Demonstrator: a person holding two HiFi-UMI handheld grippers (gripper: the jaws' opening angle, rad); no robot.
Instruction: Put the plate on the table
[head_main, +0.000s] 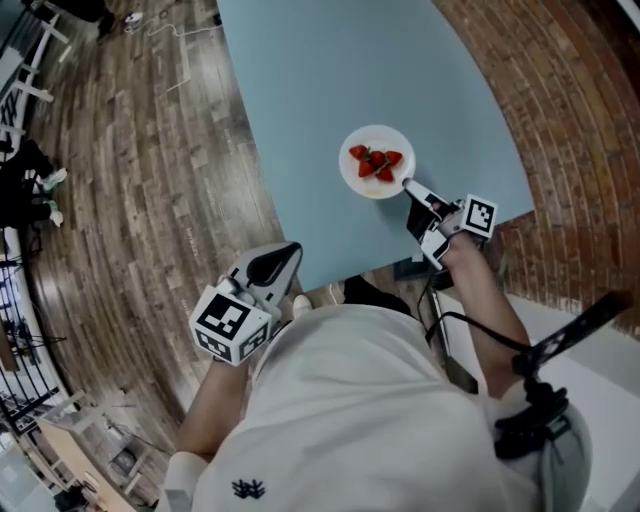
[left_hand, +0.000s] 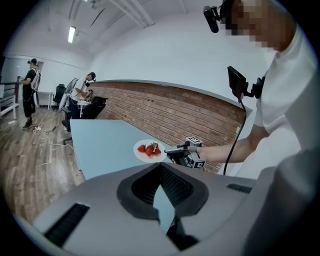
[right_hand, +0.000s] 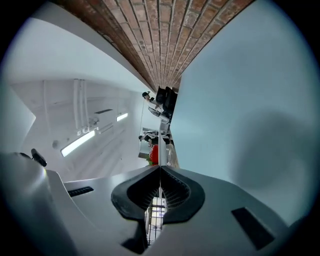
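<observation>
A white plate (head_main: 380, 137) with several red strawberries (head_main: 375, 162) sits over the near right part of the light blue table (head_main: 340, 70). My right gripper (head_main: 408, 186) is shut on the plate's near right rim. In the right gripper view the plate (right_hand: 160, 145) shows edge-on between the jaws (right_hand: 160, 169), with a strawberry (right_hand: 154, 155) beside it. Whether the plate rests on the table or hangs just above it is unclear. My left gripper (head_main: 290, 250) is shut and empty at the table's near left corner. From there I see the plate (left_hand: 145, 157) and the right gripper (left_hand: 170, 150).
A brick wall (head_main: 560, 90) runs along the table's right side. Wooden floor (head_main: 150, 180) lies to the left. Two people (left_hand: 80, 92) stand by a desk and chairs far off. A black cable (head_main: 470, 320) hangs near my right arm.
</observation>
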